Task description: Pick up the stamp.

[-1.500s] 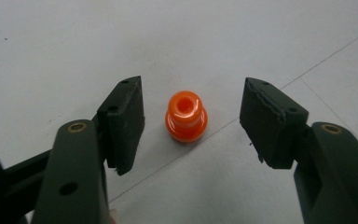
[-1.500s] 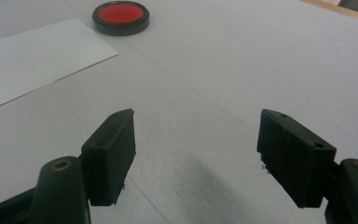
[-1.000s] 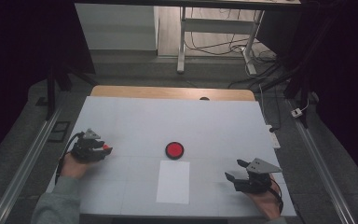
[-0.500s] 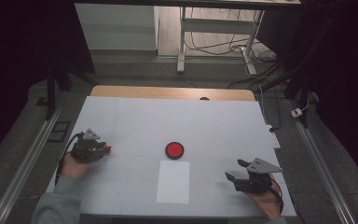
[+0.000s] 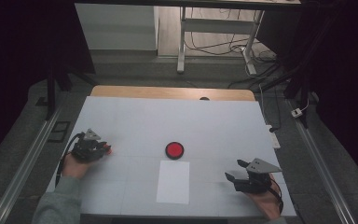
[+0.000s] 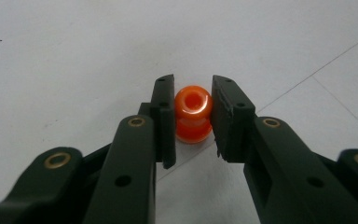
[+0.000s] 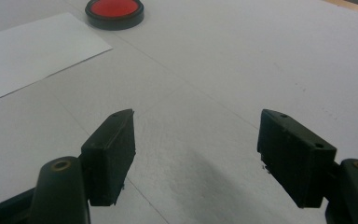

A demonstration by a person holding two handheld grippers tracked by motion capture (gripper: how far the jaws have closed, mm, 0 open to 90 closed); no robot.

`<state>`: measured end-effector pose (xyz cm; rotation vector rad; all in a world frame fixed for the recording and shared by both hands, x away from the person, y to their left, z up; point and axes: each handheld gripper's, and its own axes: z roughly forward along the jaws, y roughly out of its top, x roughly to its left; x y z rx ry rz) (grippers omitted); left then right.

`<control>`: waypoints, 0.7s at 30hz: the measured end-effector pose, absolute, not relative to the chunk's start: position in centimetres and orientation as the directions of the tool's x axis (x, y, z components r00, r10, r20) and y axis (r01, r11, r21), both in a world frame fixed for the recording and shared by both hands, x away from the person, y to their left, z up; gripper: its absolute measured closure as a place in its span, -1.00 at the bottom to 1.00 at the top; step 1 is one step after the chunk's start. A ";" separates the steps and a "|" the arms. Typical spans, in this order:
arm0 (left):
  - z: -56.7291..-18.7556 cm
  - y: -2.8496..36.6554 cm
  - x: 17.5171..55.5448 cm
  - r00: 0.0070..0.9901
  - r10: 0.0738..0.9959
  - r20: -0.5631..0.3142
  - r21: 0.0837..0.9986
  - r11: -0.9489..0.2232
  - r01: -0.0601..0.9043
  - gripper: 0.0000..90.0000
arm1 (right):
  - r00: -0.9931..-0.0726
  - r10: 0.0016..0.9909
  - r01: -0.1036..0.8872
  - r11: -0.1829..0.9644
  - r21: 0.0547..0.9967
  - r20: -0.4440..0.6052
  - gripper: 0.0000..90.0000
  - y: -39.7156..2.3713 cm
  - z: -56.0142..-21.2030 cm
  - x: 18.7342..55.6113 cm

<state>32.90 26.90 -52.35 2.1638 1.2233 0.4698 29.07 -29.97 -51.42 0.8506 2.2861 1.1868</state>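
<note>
While pinching a small orange spool-shaped piece (image 6: pixel 193 114) from both sides, left gripper (image 6: pixel 193 116) fingers (image 6: pixel 164 116) just closed onto it, low over the white surface (image 5: pixel 135 121) at its left side. Right gripper (image 7: pixel 196 149) fingers (image 7: pixel 114 149) spread wide with nothing between, resting near the surface's right front corner. Further out, lying between the two grippers: a blank white sheet of paper (image 5: pixel 173 181), and just beyond it a round red disc with a black rim (image 5: pixel 174 150). No readable writing, brand or label anywhere.
</note>
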 end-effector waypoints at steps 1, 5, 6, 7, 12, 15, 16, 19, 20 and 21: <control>-52.4 26.9 32.9 0.513 0.859 0.010 0.656 -0.393 0.645 0.58 | -0.722 0.687 0.323 0.447 0.834 -0.089 -0.39 -30.0 -51.4 29.1; -52.4 26.9 32.9 0.510 0.860 -0.001 0.661 -0.382 0.646 0.60 | -0.722 0.686 0.324 0.445 0.835 -0.086 -0.39 -30.0 -51.5 29.1; -52.4 27.0 32.9 0.509 0.861 -0.001 0.661 -0.382 0.646 0.60 | -0.722 0.686 0.324 0.445 0.835 -0.086 -0.39 -29.9 -51.5 29.1; -52.4 26.9 32.9 0.509 0.861 0.003 0.661 -0.383 0.645 0.60 | -0.722 0.686 0.324 0.445 0.835 -0.086 -0.39 -29.9 -51.5 29.1; -52.1 26.9 32.8 0.507 0.862 0.015 0.673 -0.383 0.632 0.61 | -0.722 0.686 0.323 0.446 0.835 -0.087 -0.39 -29.9 -51.5 29.1; -51.9 26.9 32.6 0.507 0.862 0.009 0.684 -0.375 0.625 0.61 | -0.721 0.687 0.322 0.444 0.836 -0.088 -0.39 -30.0 -51.5 29.1; -51.8 26.9 32.6 0.509 0.861 0.008 0.688 -0.374 0.622 0.61 | -0.721 0.687 0.322 0.444 0.836 -0.088 -0.39 -30.0 -51.5 29.1; -51.7 27.1 32.5 0.509 0.861 -0.014 0.701 -0.354 0.619 0.61 | -0.721 0.687 0.318 0.448 0.835 -0.094 -0.38 -30.0 -51.4 29.0; -51.7 27.1 32.5 0.510 0.860 -0.019 0.704 -0.351 0.618 0.61 | -0.720 0.688 0.318 0.447 0.836 -0.094 -0.38 -30.0 -51.3 29.0; -51.6 27.2 32.5 0.509 0.860 -0.024 0.707 -0.346 0.617 0.61 | -0.718 0.690 0.318 0.445 0.837 -0.094 -0.38 -30.0 -51.3 29.0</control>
